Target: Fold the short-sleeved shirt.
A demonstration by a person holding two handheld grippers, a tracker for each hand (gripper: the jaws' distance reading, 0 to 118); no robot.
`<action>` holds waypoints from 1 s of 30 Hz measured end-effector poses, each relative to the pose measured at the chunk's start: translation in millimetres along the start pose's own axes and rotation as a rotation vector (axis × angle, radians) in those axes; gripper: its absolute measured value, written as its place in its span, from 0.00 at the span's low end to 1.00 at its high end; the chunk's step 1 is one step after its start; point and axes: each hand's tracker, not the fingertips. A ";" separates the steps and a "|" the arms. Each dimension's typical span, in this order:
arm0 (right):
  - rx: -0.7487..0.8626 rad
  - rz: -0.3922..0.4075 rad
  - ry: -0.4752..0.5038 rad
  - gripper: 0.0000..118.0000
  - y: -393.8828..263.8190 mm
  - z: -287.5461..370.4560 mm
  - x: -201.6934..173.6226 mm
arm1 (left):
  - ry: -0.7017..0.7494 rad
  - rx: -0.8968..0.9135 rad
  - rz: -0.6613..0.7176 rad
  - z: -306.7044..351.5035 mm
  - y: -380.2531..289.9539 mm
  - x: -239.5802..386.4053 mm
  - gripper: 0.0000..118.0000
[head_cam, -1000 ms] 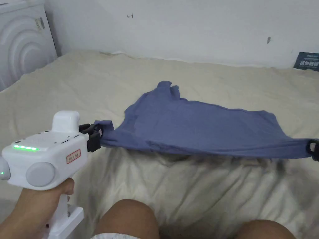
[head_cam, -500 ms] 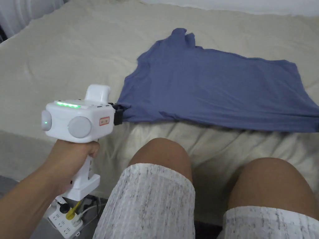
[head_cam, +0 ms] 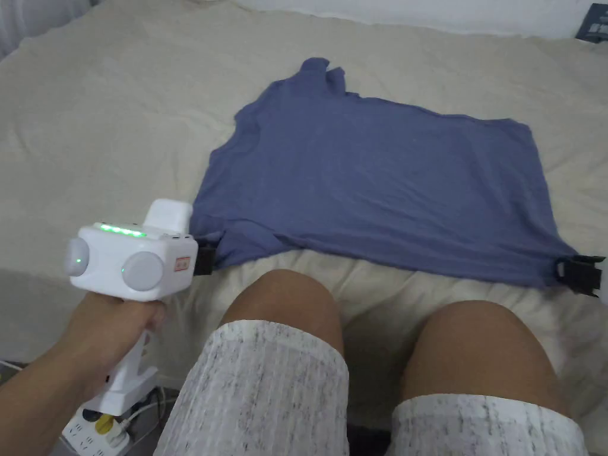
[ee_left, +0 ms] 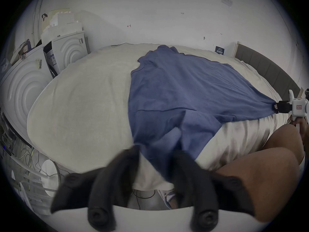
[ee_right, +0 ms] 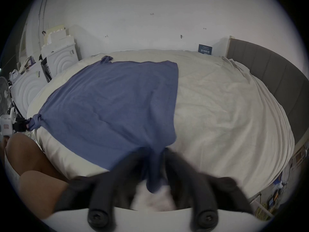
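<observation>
Two claws pinch the blue shirt [head_cam: 380, 178] at the bed's [head_cam: 107, 119] near edge: your left claw [head_cam: 205, 260] grips a bunched sleeve corner, your right claw [head_cam: 579, 274] the hem corner, cloth spread flat between.

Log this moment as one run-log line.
stage: spreading | blue short-sleeved shirt: flat on bed | left gripper: sleeve at its jaws, grip unclear | right gripper: shut on hem corner
</observation>
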 end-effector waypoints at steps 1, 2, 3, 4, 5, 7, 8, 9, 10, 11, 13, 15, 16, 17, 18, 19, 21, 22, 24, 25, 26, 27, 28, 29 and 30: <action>-0.020 -0.024 -0.021 0.81 -1.3 -0.6 1.9 | 0.008 0.003 -0.002 -1.1 -3.5 -2.3 0.61; -0.028 -0.039 -0.013 0.93 -3.3 -0.8 4.7 | 0.022 0.002 -0.003 -2.5 -7.4 -6.3 0.68; -0.019 -0.048 0.004 0.95 -7.2 2.2 8.6 | 0.017 -0.003 0.002 -2.4 -11.4 -12.4 0.71; 0.016 -0.061 0.010 0.95 -11.2 7.1 11.4 | 0.016 -0.005 0.005 -0.7 -15.9 -18.2 0.71; 0.036 -0.068 -0.001 0.95 -13.7 12.5 15.2 | 0.036 0.001 0.007 3.8 -21.3 -23.3 0.71; 0.019 -0.078 -0.005 0.95 -16.2 22.4 24.4 | 0.066 0.031 0.007 16.8 -30.5 -37.9 0.71; 0.027 -0.091 0.006 0.95 -20.0 30.4 28.3 | 0.064 0.049 0.028 26.0 -33.5 -46.2 0.71; 0.046 -0.091 0.005 0.95 -22.7 40.5 30.1 | 0.061 0.074 0.059 39.6 -35.4 -52.3 0.71; 0.069 -0.085 -0.003 0.95 -23.9 50.3 31.1 | 0.059 0.101 0.069 51.2 -35.5 -57.6 0.71; 0.075 -0.078 0.000 0.95 -24.1 58.0 32.1 | 0.059 0.129 0.074 61.5 -34.6 -60.7 0.71; 0.110 -0.059 0.000 0.95 -24.2 77.0 31.4 | 0.062 0.168 0.047 83.4 -25.9 -62.7 0.69; 0.197 -0.049 0.002 0.80 -23.7 94.1 29.2 | 0.074 0.255 -0.003 100.5 -19.6 -57.5 0.62; 0.205 -0.052 0.005 0.48 -24.3 97.6 26.6 | 0.089 0.274 -0.038 105.1 -16.2 -53.0 0.37; 0.193 -0.046 -0.007 0.17 -25.1 96.9 23.1 | 0.099 0.273 -0.056 109.9 -11.9 -43.8 0.06; 0.216 -0.004 -0.044 0.00 -26.3 96.9 18.9 | 0.125 0.295 -0.063 112.1 -9.0 -39.5 0.00; 0.240 0.026 -0.052 0.00 -29.3 96.8 15.7 | 0.093 0.304 -0.047 112.6 -6.6 -37.8 0.00; 0.213 0.021 -0.010 0.00 -34.0 92.0 10.2 | 0.068 0.282 -0.037 105.1 0.6 -33.2 0.00; 0.217 0.016 -0.013 0.00 -36.9 89.3 7.9 | 0.077 0.287 -0.030 102.3 0.2 -28.7 0.00; 0.230 0.015 -0.012 0.00 -44.3 81.1 2.9 | 0.041 0.283 -0.017 97.2 3.1 -23.5 0.00; 0.220 0.001 -0.013 0.00 -46.9 74.9 1.6 | 0.027 0.278 0.009 92.3 2.9 -21.6 0.00; 0.203 -0.012 0.002 0.00 -50.1 68.8 2.6 | 0.023 0.275 0.016 89.0 2.8 -19.3 0.00; 0.214 -0.020 0.016 0.00 -54.1 64.1 2.1 | 0.026 0.275 0.012 85.9 3.0 -15.7 0.00; 0.222 -0.027 0.034 0.00 -57.5 61.0 1.5 | 0.025 0.272 0.010 83.2 3.6 -12.8 0.00; 0.227 -0.030 0.052 0.00 -60.0 57.0 0.4 | 0.017 0.264 0.009 77.0 2.3 -12.2 0.00; 0.224 -0.026 0.042 0.00 -61.0 51.8 -2.2 | 0.011 0.260 0.009 73.9 2.9 -9.7 0.00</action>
